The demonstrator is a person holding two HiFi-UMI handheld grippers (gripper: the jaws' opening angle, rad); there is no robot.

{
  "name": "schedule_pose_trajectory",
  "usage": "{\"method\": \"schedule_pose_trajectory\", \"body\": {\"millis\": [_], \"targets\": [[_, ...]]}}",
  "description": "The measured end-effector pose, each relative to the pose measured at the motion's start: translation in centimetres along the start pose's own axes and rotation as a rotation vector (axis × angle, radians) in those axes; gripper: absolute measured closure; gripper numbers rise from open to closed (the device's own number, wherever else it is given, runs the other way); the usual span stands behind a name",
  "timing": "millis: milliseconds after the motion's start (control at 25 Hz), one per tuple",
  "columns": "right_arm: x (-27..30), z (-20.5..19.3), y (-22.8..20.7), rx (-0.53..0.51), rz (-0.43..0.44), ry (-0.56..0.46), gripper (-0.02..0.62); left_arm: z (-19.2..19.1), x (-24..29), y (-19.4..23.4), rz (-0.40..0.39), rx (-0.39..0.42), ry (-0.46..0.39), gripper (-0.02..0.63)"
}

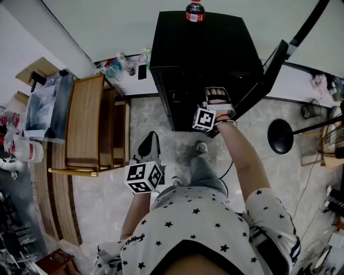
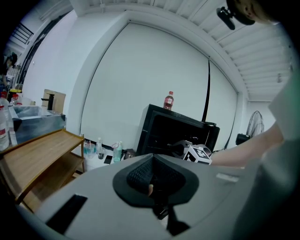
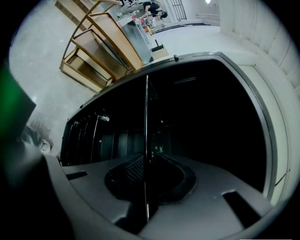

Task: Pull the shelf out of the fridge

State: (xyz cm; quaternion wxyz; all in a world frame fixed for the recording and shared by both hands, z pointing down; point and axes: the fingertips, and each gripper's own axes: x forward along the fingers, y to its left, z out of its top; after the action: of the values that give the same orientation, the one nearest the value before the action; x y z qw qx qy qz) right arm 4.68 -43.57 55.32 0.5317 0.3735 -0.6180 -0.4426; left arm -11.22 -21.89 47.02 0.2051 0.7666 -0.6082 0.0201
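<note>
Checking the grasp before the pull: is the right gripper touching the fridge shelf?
Touching. The right gripper view shows the shelf as a thin edge between the jaws of the right gripper, whose pads press on it from both sides.

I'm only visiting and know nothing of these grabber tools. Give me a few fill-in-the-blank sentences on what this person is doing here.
1. On top of the black fridge stands a ___.
2. The right gripper has its jaws closed on the thin edge of a ___.
3. The left gripper, jaws together, holds ___.
4. In the head view, the wooden rack stands on the fridge's ___ side.
Missing words: bottle; shelf; nothing; left.
</note>
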Motion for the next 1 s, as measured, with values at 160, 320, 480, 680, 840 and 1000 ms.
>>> {"method": "schedule_pose_trajectory", "body": {"millis": [160, 320, 480, 680, 840, 1000], "targets": [[-0.7, -0.2, 0.5, -0.037, -0.011, 0.003, 0.551, -0.1, -0.5, -0.5, -0.007, 0.001, 0.001, 0.594], [-1.6, -0.3, 0.8, -0.048, -0.011, 0.002, 0.551, -0.3, -1.0, -1.2, -0.013, 0.002, -0.003, 0.594], [-2.6, -0.2, 1.2, -0.051, -0.010, 0.002, 0.551, -0.5, -1.5, -1.7, -0.020, 0.005, -0.005, 0.594], [-3.9, 0.1, 1.5, -0.033, -0.009, -0.006, 0.551, -0.6, -2.3, -2.2, -0.027, 0.009, -0.014, 0.594], [-5.0, 0.4, 1.7, -0.019, -0.006, -0.010, 0.551, -0.7, -2.9, -2.6, -0.033, 0.013, -0.017, 0.594], [-5.6, 0.2, 2.1, -0.039, -0.018, -0.004, 0.551, -0.6, -3.5, -2.7, -0.033, 0.017, -0.024, 0.594]]}}
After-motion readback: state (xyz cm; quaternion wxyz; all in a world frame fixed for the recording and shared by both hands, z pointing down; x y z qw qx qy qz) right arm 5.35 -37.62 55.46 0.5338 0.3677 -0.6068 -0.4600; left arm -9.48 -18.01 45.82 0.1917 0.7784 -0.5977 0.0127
